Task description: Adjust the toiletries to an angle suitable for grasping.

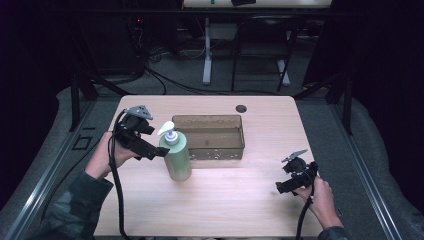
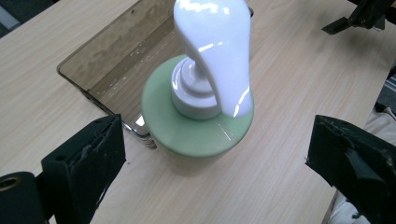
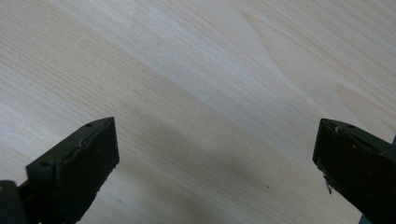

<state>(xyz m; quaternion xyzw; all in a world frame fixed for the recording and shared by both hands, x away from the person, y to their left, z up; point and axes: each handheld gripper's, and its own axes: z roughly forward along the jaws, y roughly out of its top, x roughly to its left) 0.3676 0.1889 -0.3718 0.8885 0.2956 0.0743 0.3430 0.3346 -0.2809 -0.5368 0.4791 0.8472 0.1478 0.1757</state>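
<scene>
Behind the green pump bottle (image 1: 177,155) sits a brown tray (image 1: 235,122); both hand-held grippers gape, holding nothing

Your desk and what stands on it

You have a light wood desk (image 1: 240,200) with rounded corners and a small dark round hole (image 1: 241,108) near its far edge. On it, a green pump bottle (image 1: 177,157) with a white pump stands upright left of centre, just beside the near left corner of a brown translucent tray (image 1: 210,136); they may be touching, though you can't quite tell from the high view.
</scene>
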